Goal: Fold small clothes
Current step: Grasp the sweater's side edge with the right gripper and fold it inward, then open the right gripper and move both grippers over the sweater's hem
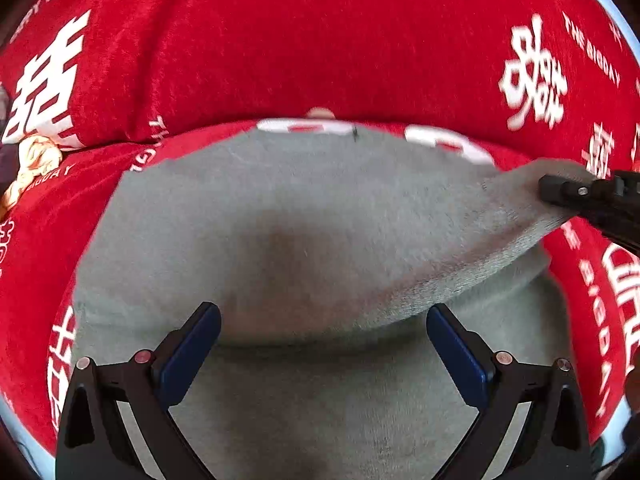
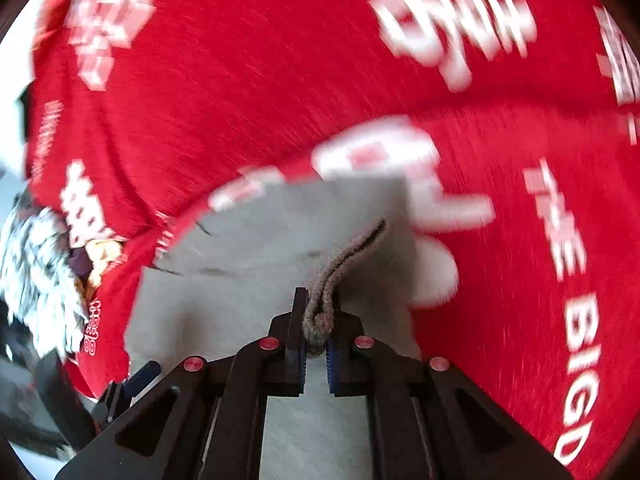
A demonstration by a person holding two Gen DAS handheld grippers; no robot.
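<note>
While the right gripper [image 2: 318, 320] pinches the grey garment's [image 1: 280, 208] right edge, the left gripper [image 1: 324, 336] hovers spread over its middle.

— What am I counting here?
— One grey garment [image 1: 304, 216] is lying on one red printed cloth [image 1: 320, 40], and two grippers are showing: the left gripper [image 1: 324, 320] and the right gripper [image 2: 318, 312].
— Anything else?
— One crumpled pile of other clothes [image 2: 36, 272] is sitting at the edge.
</note>
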